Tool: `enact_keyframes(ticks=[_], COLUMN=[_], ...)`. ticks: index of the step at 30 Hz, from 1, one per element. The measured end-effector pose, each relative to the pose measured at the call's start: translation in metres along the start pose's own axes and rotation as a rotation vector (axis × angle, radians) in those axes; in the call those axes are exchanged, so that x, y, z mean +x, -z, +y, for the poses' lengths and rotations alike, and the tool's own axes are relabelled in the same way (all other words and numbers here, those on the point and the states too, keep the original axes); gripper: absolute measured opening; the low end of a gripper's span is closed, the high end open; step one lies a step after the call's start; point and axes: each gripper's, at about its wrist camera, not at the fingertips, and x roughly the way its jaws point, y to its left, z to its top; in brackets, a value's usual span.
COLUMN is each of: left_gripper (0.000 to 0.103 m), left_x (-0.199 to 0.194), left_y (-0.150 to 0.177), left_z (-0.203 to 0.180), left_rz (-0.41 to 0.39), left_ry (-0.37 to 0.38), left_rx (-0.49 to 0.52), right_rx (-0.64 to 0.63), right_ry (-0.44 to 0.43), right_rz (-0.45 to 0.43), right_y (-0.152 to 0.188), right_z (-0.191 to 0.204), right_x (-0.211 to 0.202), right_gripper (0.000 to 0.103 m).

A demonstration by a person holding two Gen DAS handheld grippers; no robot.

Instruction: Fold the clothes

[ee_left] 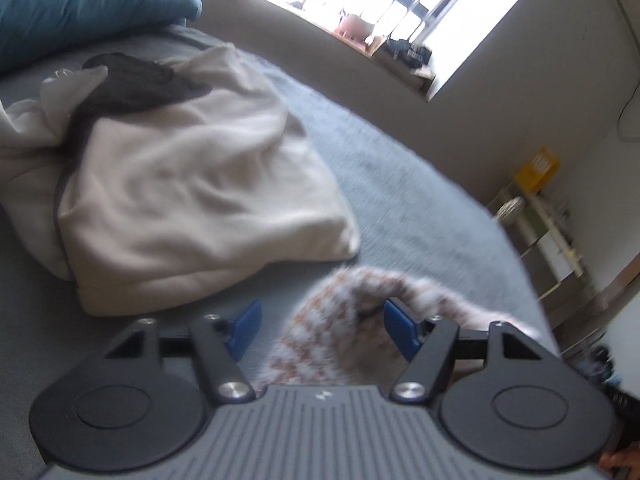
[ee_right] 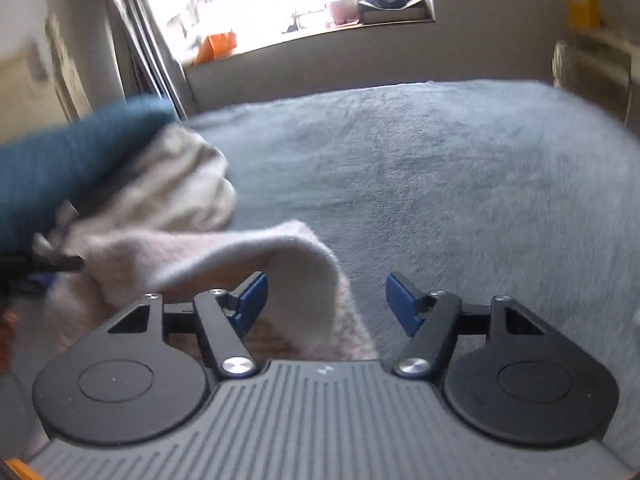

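While your left gripper (ee_left: 322, 330) stands wide open, a fuzzy orange-and-white garment (ee_left: 340, 336) bulges up between its blue pads, touching the right one. Your right gripper (ee_right: 326, 300) is equally spread, the same fabric draped against its left pad, gripped by neither. Beyond, a cream garment (ee_left: 192, 184) lies heaped toward the bed's (ee_right: 440, 184) left edge.

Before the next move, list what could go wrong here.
1. Both the left gripper and the right gripper stand open around the fuzzy sock, so it may slip out and bunch up.
2. The pile of clothes lies close by on the bed; a sweep could drag it along.
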Motion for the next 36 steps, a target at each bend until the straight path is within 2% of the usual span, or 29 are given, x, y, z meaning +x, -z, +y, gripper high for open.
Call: enact_keyframes(ticks=[1,3,7,12,15,18,20,22,24,27,30,32,35,36], left_gripper=[0.069,0.069,0.069,0.072,0.077,0.078,0.079,0.081,0.081,0.081,0.081,0.079,0.068,0.059], left_x=[0.001,-0.013,-0.046,-0.087,-0.101,-0.112,-0.122,-0.128,-0.136,-0.155,-0.168,-0.17,-0.17,-0.17], left_y=[-0.003,-0.002,0.01,0.06,0.098,0.137,0.156,0.17,0.177,0.186,0.199,0.207,0.219,0.223], left_z=[0.003,-0.004,-0.031,-0.066,-0.067,-0.063,-0.049,-0.023,0.01,0.06,0.097,0.115,0.126,0.127], left_rz=[-0.004,-0.01,0.066,0.253,0.364,0.47,0.501,0.557,0.593,0.594,0.585,0.576,0.557,0.546], left_ry=[0.007,0.005,-0.028,0.007,0.01,0.012,-0.008,-0.032,-0.077,-0.092,-0.07,-0.019,0.06,0.074], left_rx=[-0.012,0.026,0.175,0.408,0.515,0.602,0.615,0.546,0.43,0.226,0.087,-0.01,-0.117,-0.14], right_rx=[0.019,0.048,0.085,0.181,0.271,0.306,0.318,0.336,0.35,0.372,0.408,0.432,0.441,0.44], right_ry=[-0.024,-0.085,-0.28,-0.482,-0.564,-0.56,-0.555,-0.557,-0.549,-0.541,-0.537,-0.53,-0.526,-0.525], right_rz=[-0.002,0.0,0.085,0.224,0.288,0.343,0.356,0.366,0.375,0.387,0.408,0.425,0.446,0.452], right_y=[0.003,0.005,0.023,0.05,0.064,0.077,0.085,0.092,0.099,0.109,0.12,0.127,0.132,0.134], right_z=[-0.002,-0.005,0.013,0.044,0.055,0.066,0.071,0.072,0.072,0.071,0.072,0.074,0.083,0.086], right_x=[-0.009,-0.021,-0.03,-0.044,-0.055,-0.064,-0.07,-0.076,-0.08,-0.085,-0.08,-0.076,-0.071,-0.069], right_gripper=[0.065,0.065,0.065,0.065,0.065,0.065,0.065,0.065,0.065,0.065,0.065,0.065,0.065,0.065])
